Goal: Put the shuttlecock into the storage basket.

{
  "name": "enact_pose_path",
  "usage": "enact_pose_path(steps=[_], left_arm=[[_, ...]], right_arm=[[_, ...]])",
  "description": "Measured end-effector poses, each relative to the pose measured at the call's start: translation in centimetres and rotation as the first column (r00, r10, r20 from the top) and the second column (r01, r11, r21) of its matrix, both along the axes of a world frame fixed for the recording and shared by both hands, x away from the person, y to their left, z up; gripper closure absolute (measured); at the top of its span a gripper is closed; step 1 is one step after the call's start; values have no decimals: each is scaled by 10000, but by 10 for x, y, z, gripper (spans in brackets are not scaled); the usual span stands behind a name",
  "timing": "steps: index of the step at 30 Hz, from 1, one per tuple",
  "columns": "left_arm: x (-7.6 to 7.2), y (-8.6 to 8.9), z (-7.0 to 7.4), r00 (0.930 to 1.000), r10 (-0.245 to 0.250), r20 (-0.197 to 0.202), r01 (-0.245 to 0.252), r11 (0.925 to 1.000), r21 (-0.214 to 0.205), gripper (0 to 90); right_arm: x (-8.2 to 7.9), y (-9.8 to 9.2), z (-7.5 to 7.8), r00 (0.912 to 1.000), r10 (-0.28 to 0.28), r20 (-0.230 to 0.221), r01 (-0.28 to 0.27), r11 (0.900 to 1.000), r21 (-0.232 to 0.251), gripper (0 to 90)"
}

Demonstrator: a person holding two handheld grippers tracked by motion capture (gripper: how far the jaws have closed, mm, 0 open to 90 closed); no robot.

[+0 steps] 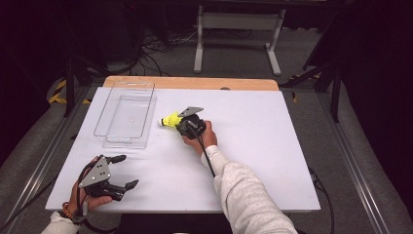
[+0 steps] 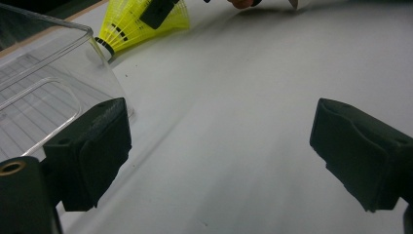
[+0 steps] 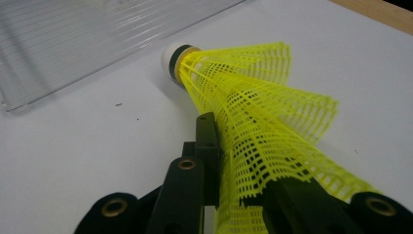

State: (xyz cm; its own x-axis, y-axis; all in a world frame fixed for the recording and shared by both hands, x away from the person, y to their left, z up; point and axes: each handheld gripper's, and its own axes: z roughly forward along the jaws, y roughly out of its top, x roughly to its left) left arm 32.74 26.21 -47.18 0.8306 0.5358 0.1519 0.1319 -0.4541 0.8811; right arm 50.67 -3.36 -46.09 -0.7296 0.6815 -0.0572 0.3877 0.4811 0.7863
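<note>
Pinching the crushed mesh skirt of a bright yellow plastic shuttlecock (image 3: 253, 122), the right claw (image 3: 234, 180) has its two black jaws pressed narrow on the netting, which buckles and folds between them. The shuttlecock lies low over the white tabletop (image 1: 253, 161), its white rounded cork tip with a dark band pointing away from the claw toward a clear rectangular plastic tray (image 1: 127, 117) that stands just beside it on the left part of the tabletop. In the high view the right claw (image 1: 181, 123) sits near the middle of the tabletop, the hand behind it in a pale grey sleeve. The left claw (image 1: 122, 171) rests near the front left corner, well apart from the shuttlecock, its jaws spread wide with nothing between them.
</note>
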Motion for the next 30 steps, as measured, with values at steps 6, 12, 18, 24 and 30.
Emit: enact_pose_path(steps=[6,12,18,24,30], left_arm=[[0,0,0,10000,14,-1,-14,10000,9,90],[0,1,0,10000,38,15,-38,10000,13,90],[0,1,0,10000,60,22,-60,10000,-2,90],[0,1,1,10000,75,59,-75,10000,12,90],[0,1,1,9999,124,81,-124,9999,-18,90]], right_arm=[[-2,2,0,9999,-12,109,11,9999,132,871],[-4,6,-1,9999,-104,129,102,9999,136,872],[-7,6,4,9995,-120,307,108,9992,385,873],[-9,-1,13,9987,-257,432,225,9969,751,873],[-13,-9,24,9969,-361,696,292,9948,980,873]])
